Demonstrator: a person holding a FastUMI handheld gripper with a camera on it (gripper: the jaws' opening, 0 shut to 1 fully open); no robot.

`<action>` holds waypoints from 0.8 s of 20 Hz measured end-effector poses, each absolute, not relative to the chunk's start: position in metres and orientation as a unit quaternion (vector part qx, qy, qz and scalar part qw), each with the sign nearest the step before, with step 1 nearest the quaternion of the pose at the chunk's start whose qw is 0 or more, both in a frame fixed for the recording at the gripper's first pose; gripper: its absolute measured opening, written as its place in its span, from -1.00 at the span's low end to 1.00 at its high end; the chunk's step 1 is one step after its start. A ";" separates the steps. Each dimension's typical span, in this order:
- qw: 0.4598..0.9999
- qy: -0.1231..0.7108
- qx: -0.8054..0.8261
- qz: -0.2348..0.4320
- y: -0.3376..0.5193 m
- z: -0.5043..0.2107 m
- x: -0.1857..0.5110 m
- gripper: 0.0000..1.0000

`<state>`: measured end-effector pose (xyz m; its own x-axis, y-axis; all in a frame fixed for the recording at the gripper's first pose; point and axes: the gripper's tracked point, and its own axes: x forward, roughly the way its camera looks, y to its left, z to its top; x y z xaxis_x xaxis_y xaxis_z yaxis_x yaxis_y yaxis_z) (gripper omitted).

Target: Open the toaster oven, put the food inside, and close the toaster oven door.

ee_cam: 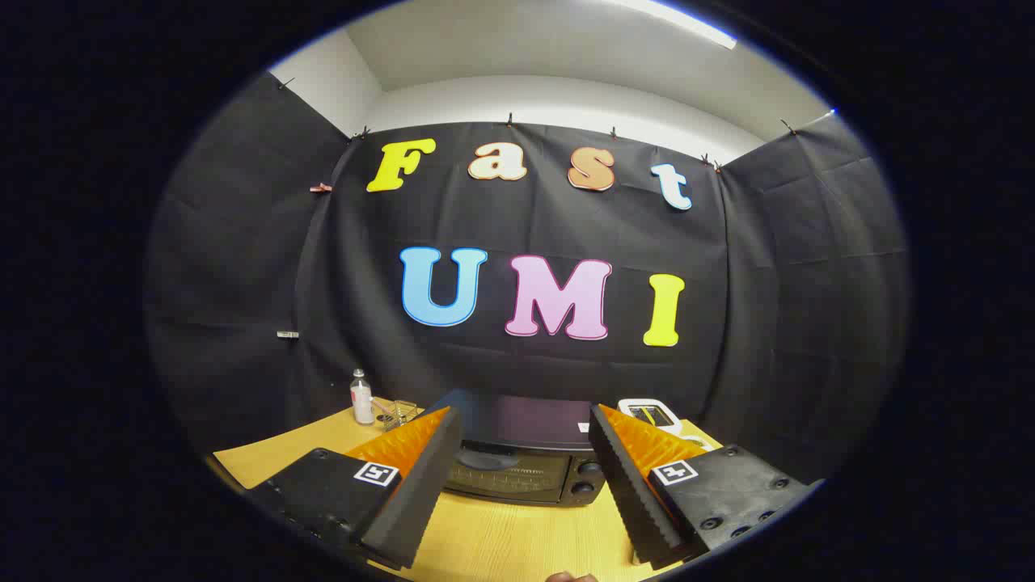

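The gripper [521,477] hangs above the wooden table [517,541] with its fingers spread wide, gripping nothing. The toaster oven [525,465] sits low in the frame's centre, straight ahead between and beyond the fingertips, door closed, its long axis running left to right across them. Control knobs [584,477] sit at its right end. Food isn't clearly identifiable.

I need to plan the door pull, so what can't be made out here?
- Toaster oven: both sides are hidden by the open gripper fingers; its door handle is too dark to pick out.
- Wire basket beside the bottle: contents too small to tell.
- White device: partly behind one finger.
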<state>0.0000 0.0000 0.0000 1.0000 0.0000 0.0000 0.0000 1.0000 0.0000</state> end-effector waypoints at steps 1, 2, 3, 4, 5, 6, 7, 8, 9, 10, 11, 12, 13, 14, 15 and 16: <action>1.000 0.003 0.002 -0.001 0.001 -0.002 -0.001 0.95; 1.000 0.006 0.004 0.000 0.003 -0.003 0.000 0.95; 1.000 0.007 0.005 0.002 0.004 -0.002 0.000 0.95; 1.000 0.009 0.005 0.002 0.005 -0.003 0.000 0.95; 1.000 0.009 0.005 0.003 0.006 -0.003 0.001 0.95; 1.000 0.009 0.005 0.004 0.007 -0.001 0.002 0.95; 1.000 0.009 0.006 0.005 0.008 -0.001 0.003 0.95; 1.000 0.010 0.006 0.007 0.009 -0.001 0.004 0.95; 1.000 0.011 0.008 0.010 0.011 -0.002 0.005 0.95; 1.000 0.012 0.010 0.011 0.013 -0.002 0.006 0.95; 1.000 0.013 0.012 0.012 0.014 -0.002 0.006 0.95; 1.000 0.013 0.013 0.014 0.015 -0.002 0.007 0.95; 1.000 0.014 0.012 0.014 0.015 -0.003 0.008 0.95; 1.000 0.014 0.012 0.016 0.015 -0.003 0.009 0.95; 1.000 0.014 0.011 0.017 0.016 -0.004 0.009 0.95; 1.000 0.014 0.011 0.018 0.017 -0.004 0.010 0.95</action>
<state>0.0097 0.0165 -0.0042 0.9989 0.0363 -0.0284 -0.0357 0.9991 0.0224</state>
